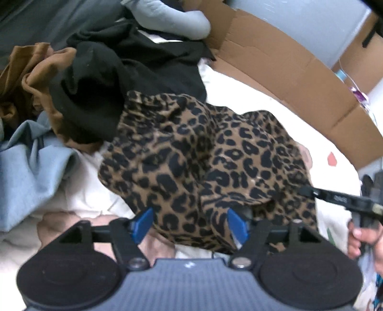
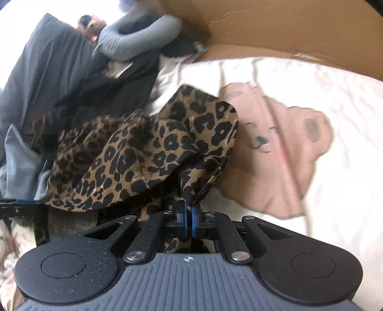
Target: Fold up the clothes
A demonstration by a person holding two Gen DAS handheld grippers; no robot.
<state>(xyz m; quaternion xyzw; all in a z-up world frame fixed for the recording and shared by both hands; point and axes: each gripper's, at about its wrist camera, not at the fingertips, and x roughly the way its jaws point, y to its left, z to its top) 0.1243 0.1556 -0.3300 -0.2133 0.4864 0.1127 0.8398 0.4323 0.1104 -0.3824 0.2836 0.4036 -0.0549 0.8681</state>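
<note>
A leopard-print garment [image 1: 203, 162] lies crumpled on a white bedcover [image 1: 251, 95]. My left gripper [image 1: 190, 223] is open, its blue pads on either side of the garment's near edge. My right gripper [image 2: 189, 215] is shut on a bunched edge of the same garment [image 2: 134, 153]. In the left wrist view the right gripper [image 1: 308, 191] shows at the garment's right side, held by a hand [image 1: 359, 236].
A pile of clothes lies to the left: black [image 1: 95, 95], brown [image 1: 31, 76], light blue [image 1: 28, 172] and grey [image 1: 172, 19] pieces. A cardboard box [image 1: 299, 79] lines the far side. The bedcover has a pink bear print [image 2: 282, 153].
</note>
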